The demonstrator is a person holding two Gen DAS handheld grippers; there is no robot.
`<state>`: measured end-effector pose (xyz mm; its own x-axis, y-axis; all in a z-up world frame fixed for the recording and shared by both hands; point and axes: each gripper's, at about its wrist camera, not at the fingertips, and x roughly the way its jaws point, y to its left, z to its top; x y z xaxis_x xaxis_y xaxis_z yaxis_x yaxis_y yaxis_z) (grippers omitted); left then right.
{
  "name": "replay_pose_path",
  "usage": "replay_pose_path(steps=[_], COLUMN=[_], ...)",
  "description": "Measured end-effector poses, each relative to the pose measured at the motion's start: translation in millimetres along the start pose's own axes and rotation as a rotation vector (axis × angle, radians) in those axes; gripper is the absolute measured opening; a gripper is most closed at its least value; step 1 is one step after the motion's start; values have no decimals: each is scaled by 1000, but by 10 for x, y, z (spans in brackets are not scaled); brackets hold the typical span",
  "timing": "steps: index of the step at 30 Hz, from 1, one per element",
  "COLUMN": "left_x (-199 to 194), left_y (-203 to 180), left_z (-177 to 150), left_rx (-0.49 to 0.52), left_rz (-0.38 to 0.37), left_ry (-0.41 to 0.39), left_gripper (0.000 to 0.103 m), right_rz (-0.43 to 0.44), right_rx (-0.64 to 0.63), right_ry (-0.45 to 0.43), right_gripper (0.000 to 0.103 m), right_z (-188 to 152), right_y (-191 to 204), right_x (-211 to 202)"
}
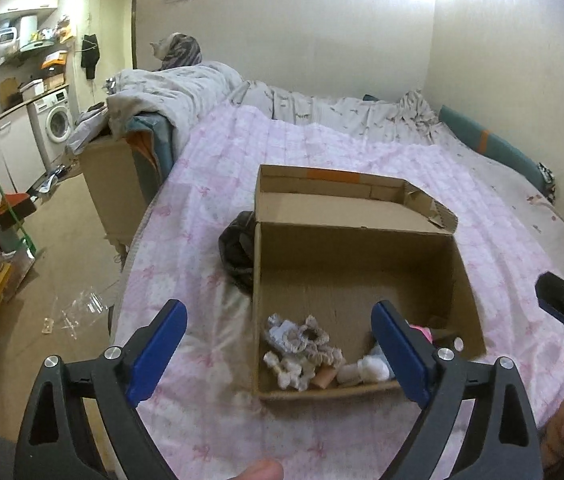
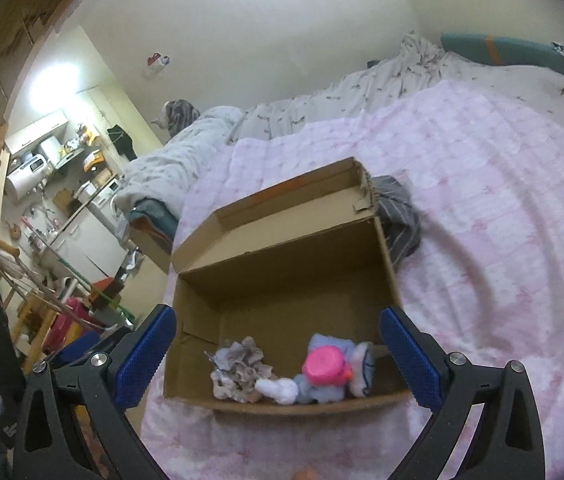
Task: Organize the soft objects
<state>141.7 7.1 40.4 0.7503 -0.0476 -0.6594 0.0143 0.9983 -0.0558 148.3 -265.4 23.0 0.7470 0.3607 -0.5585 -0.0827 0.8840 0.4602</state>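
Note:
An open cardboard box (image 1: 356, 264) (image 2: 282, 276) rests on the pink bedspread. Along its near wall lie soft things: beige and grey crocheted scrunchies (image 1: 306, 338) (image 2: 239, 364), small white plush pieces (image 1: 288, 370), and a pale blue plush toy with a pink round part (image 2: 324, 368). My left gripper (image 1: 279, 354) hangs above the box's near left corner, jaws wide apart and empty. My right gripper (image 2: 277, 362) is held over the near wall, also open and empty; part of it shows at the right edge of the left wrist view.
A dark striped garment (image 2: 400, 216) (image 1: 237, 254) is bunched against the box's far side. A crumpled grey duvet (image 1: 185, 92) lies at the head of the bed. A wooden cabinet (image 1: 111, 184), a washing machine (image 1: 57, 122) and floor clutter stand to the left.

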Motion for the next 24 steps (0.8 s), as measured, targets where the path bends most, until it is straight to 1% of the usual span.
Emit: replay_pose_path(steps=[3,6,9,11,13,15,16,17,20,22,24], left_x=[-164,-299,-446,-533,-578,-580,-560,-548,-493,-437,-381], left_y=[67,82,81,79,87,96,84,78,8,-36,-53], left_z=[-122,-248,-357,-415,-473,-540,-564,-597,-696,-722,-725], left_rx=[-20,-15,9,17,17,-2,-8,-9,18,36,41], left_rz=[-3,0,-19,-30,-19,-11,-11,-7,36,32,25], left_ry=[0,-8,-16,-26,-27,-13,-6,-5,-12,-3,9], left_gripper=[94,99,99,99,99,99,99,99,99,99,99], right_rz=[-40,-58,-51,-68,-88,-126,-168,-185,-211,-222,-255], right_rx=[-59,-104,-113,-127,-141,-166,-184,-191,-183,-186,-218], right_ry=[-4,-10,-19,-13,-3,-5,-20,-29,-37,-53,-64], right_gripper=[103,103,103,103,103,103,103,103,103,103,103], right_z=[-68,-114,-171,-230,-308,-387,-452,-512,-662,-675,-691], right_y=[39,113,147,167,177,192,194,186,144,167,214], right_x=[-196,-348,-470,-504,-521,-536,-553,-568,-582,-604,-586])
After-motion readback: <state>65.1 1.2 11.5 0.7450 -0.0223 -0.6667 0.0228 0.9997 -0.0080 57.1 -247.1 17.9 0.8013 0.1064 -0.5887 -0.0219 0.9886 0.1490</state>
